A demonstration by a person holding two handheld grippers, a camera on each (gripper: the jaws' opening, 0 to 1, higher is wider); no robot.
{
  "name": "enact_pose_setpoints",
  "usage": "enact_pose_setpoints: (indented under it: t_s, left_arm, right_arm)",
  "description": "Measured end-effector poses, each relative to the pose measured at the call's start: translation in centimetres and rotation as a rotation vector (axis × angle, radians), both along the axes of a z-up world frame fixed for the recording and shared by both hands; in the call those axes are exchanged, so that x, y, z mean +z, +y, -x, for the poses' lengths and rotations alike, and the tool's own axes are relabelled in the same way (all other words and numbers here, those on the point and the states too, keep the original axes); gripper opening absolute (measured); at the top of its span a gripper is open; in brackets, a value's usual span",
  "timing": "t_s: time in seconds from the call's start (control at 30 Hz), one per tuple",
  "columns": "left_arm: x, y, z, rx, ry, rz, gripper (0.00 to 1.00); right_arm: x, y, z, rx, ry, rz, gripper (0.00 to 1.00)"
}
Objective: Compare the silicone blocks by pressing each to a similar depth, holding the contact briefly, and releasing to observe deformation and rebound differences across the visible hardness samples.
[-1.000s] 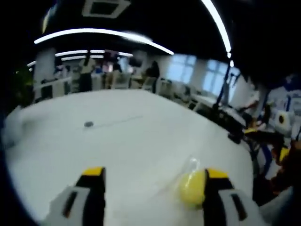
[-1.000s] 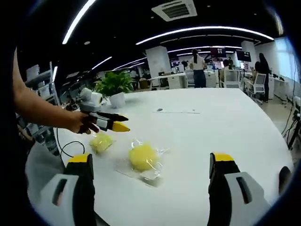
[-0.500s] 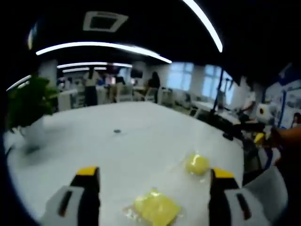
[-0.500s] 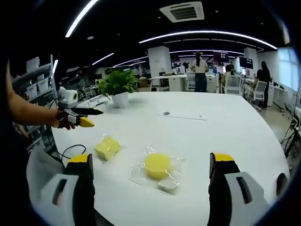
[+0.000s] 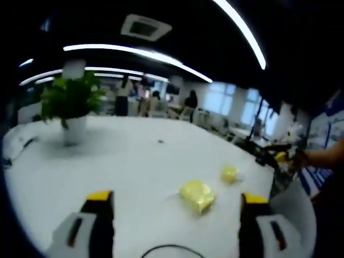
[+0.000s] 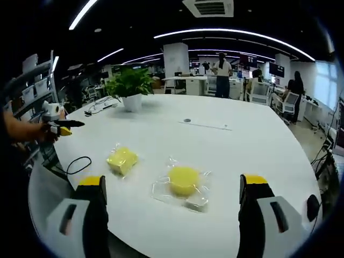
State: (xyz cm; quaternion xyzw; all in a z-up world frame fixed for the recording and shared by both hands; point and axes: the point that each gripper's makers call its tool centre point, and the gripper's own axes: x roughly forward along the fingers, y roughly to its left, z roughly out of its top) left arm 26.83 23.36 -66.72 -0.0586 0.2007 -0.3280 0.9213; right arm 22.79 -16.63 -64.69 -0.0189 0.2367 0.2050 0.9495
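Right gripper point(image 6: 172, 188): jaws spread wide, nothing between them, held above the near edge of the white table point(image 6: 258, 145). Round yellow silicone block point(image 6: 184, 179) in its clear wrapper lies on the table between the two jaw tips, just ahead of them. Square yellow silicone block point(image 6: 122, 159), also wrapped, lies at about 10 o'clock from the round one, apart from it. Black cable point(image 6: 75, 164) loops at the table edge beside the square block. Potted plant point(image 6: 129, 88) stands at the far side, 11 o'clock. Left gripper point(image 6: 63, 127) shows at 9 o'clock, off the table edge; from there I cannot tell its jaw state. Left gripper view: its own jaws stand wide apart, empty point(image 5: 174, 201); the square block point(image 5: 197, 194) lies between them, well ahead.
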Motion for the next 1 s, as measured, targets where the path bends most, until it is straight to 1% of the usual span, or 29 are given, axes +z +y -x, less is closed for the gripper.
enact_pose_setpoints:
  t_s: [0.07,0.1,0.13,0.17,0.23,0.27,0.3,0.33,0.4,0.43,0.5,0.53,0.6,0.63,0.67,0.7,0.73,0.77,0.83,0.87,0.93,0.97,1.0]
  left_arm:
    - [-0.4,0.8,0.1,0.017,0.018,-0.011,1.00]
    - [-0.4,0.9,0.2,0.023,0.023,-0.014,1.00]
    - [-0.3,1.1,0.3,0.030,0.018,-0.015,1.00]
    - [0.1,1.5,0.0,0.053,-0.013,-0.009,1.00]
    - [0.5,1.8,0.1,0.075,-0.046,-0.009,1.00]
    - [0.5,2.1,0.1,0.101,-0.060,-0.013,1.00]
    - [0.4,2.5,0.1,0.133,-0.055,-0.017,1.00]
    - [0.1,2.6,0.6,0.152,-0.034,-0.015,1.00]
    - [0.2,2.6,1.1,0.172,-0.058,-0.012,1.00]
    - [0.1,2.7,1.4,0.181,-0.058,-0.016,1.00]
    - [0.0,2.6,2.0,0.194,-0.061,-0.024,1.00]
    - [0.1,2.7,2.2,0.206,-0.067,-0.038,1.00]
    - [0.1,2.6,2.4,0.216,-0.053,-0.041,1.00]
    - [0.4,2.4,2.6,0.215,-0.058,-0.042,1.00]
    - [0.5,2.4,2.7,0.215,-0.065,-0.045,1.00]
    - [0.6,2.4,2.8,0.216,-0.066,-0.045,1.00]
    - [0.7,2.3,2.8,0.216,-0.066,-0.043,1.00]
    - [0.8,2.2,3.0,0.213,-0.066,-0.038,1.00]
    - [0.6,1.8,3.2,0.199,-0.059,-0.056,1.00]
    - [0.5,1.7,3.3,0.189,-0.058,-0.066,1.00]
    - [0.3,1.4,3.5,0.184,-0.051,-0.072,1.00]
    - [0.3,1.4,3.6,0.187,-0.049,-0.077,1.00]
    - [0.5,1.4,3.6,0.187,-0.058,-0.075,1.00]
  right_arm:
    - [-0.3,-0.8,0.0,-0.014,-0.013,0.006,0.97]
    - [-0.5,-1.1,0.0,-0.018,-0.014,-0.006,0.97]
    - [-0.4,-1.3,-0.1,-0.015,-0.028,-0.031,0.97]
    - [-0.7,-1.5,-0.1,-0.015,-0.019,-0.025,0.97]
    - [-1.5,-2.7,-0.2,-0.052,-0.007,-0.028,0.97]
    - [-1.9,-2.8,0.0,-0.042,0.005,-0.051,0.97]
    - [-2.0,-2.2,0.1,-0.006,0.006,-0.084,0.96]
    - [-2.4,-2.4,0.0,0.000,0.009,-0.076,0.96]
    - [-4.0,-3.1,-0.2,0.025,0.021,-0.027,0.96]
    - [-4.1,-3.5,-0.5,0.015,0.007,-0.040,0.96]
    - [-4.0,-3.6,-0.7,0.028,-0.008,-0.089,0.96]
    - [-4.1,-3.7,-0.6,0.035,-0.012,-0.092,0.97]
    - [-4.0,-3.5,-0.5,0.050,-0.051,-0.096,0.97]
    - [-4.4,-3.7,-0.3,0.048,-0.043,-0.103,0.97]
    - [-4.8,-3.6,-0.1,0.042,-0.008,-0.126,0.97]
    - [-5.6,-3.8,0.3,0.024,0.051,-0.154,0.97]
    - [-6.0,-4.1,0.5,0.012,0.071,-0.151,0.96]
    - [-5.7,-4.3,0.3,0.022,0.042,-0.145,0.96]
    - [-5.3,-4.9,0.6,-0.008,0.029,-0.148,0.96]
    - [-4.5,-5.3,0.6,-0.020,-0.018,-0.170,0.96]
    - [-4.6,-5.6,1.1,-0.026,0.002,-0.172,0.96]
    - [-4.5,-5.6,1.4,-0.018,-0.003,-0.179,0.96]
    - [-4.6,-5.6,1.5,-0.020,-0.001,-0.170,0.96]
